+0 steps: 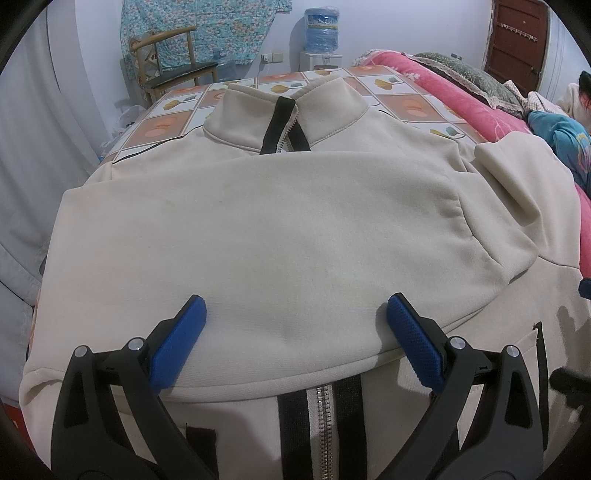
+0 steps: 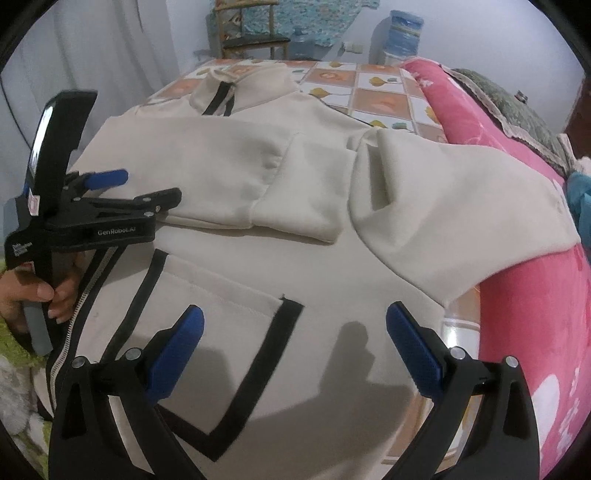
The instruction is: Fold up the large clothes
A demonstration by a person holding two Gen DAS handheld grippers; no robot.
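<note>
A cream zip-front jacket [image 1: 295,221] lies face up on a table, collar [image 1: 288,110] at the far end. One sleeve [image 2: 229,173] is folded across the chest, its cuff [image 2: 303,192] near the middle. The other sleeve [image 2: 443,206] spreads out to the right onto a pink blanket. My left gripper [image 1: 295,317] is open just above the folded sleeve, near the zipper [image 1: 323,424]. It also shows in the right wrist view as the left gripper [image 2: 147,186], held by a hand [image 2: 37,295]. My right gripper [image 2: 295,325] is open above the black-trimmed pocket [image 2: 258,350], holding nothing.
The table wears a tiled floral cloth [image 1: 177,122]. A pink blanket [image 2: 535,314] bunches along the right side. A wooden chair [image 1: 166,62] and a water dispenser [image 1: 321,33] stand behind the table. A person [image 1: 580,96] sits at the far right.
</note>
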